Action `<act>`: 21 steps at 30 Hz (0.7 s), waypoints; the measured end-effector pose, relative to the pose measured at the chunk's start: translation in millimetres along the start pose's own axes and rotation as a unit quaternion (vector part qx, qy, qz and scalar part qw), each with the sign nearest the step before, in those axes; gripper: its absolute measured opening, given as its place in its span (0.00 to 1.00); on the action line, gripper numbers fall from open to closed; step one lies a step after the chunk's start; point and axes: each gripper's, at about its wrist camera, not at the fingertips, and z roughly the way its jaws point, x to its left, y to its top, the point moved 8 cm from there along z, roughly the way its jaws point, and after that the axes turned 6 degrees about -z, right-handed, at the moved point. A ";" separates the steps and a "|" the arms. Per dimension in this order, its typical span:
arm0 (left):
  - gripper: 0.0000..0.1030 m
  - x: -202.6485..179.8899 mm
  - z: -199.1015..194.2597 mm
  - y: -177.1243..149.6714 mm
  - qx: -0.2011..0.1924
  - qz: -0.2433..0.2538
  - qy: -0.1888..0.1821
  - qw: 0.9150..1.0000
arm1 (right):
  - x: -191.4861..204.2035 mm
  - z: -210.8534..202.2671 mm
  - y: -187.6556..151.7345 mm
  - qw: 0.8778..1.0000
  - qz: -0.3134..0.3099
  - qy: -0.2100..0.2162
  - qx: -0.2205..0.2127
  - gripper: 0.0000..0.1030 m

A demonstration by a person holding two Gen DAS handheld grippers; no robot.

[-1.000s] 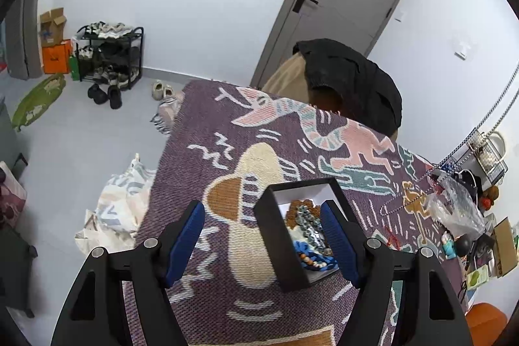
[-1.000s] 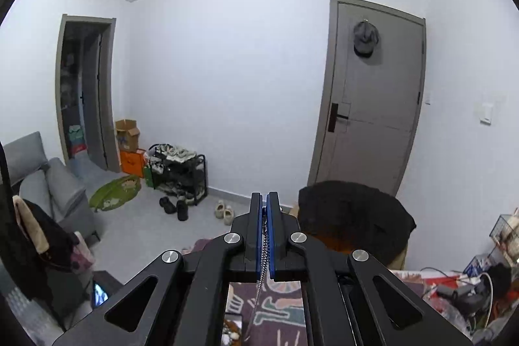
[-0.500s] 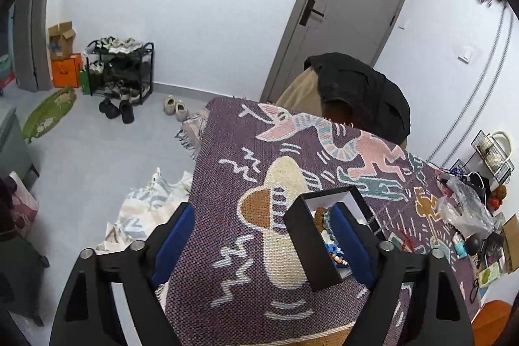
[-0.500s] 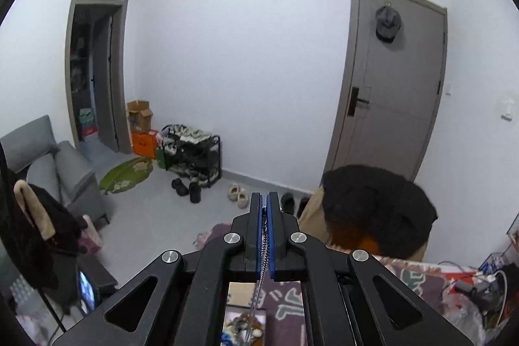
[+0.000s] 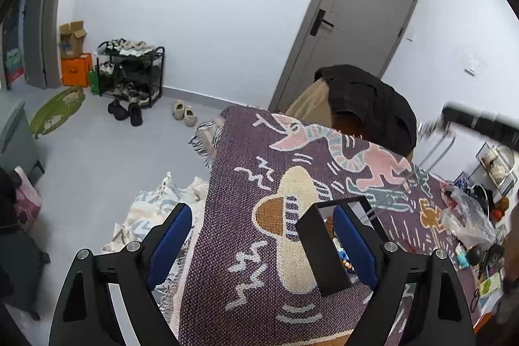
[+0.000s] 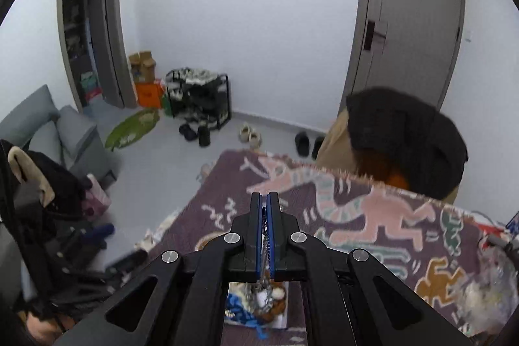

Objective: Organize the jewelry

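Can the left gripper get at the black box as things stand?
Probably yes. The left gripper is open, its jaws just widened, and the black box already sits between its fingers on the blanket, by the right-hand pad, with nothing blocking it.

Even, soft indoor light fills both views, with no glare or hard shadows. Fisheye bending curves the door point(image 6: 412, 18), and black vignetting rims each frame. The right view is motion-blurred.

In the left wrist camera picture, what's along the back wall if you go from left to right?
Cardboard box → shoe rack → beige slippers → grey door → light switch
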 end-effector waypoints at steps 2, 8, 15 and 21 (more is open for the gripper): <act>0.86 1.1 0.2 0.7 -0.001 -0.004 0.001 1.000 | 2.4 12.5 -10.6 1.000 0.001 0.003 0.021 0.03; 0.86 -4.6 2.6 -3.2 0.004 0.002 0.001 1.000 | -9.8 28.9 -35.0 0.998 0.030 0.011 0.052 0.20; 0.86 -25.5 11.5 -12.2 0.018 0.016 -0.009 1.000 | -37.0 6.7 -60.8 0.998 0.060 -0.002 0.037 0.48; 0.86 -54.6 19.7 -26.0 0.033 0.041 -0.021 0.998 | -67.2 -7.9 -93.1 0.994 0.099 -0.006 0.040 0.62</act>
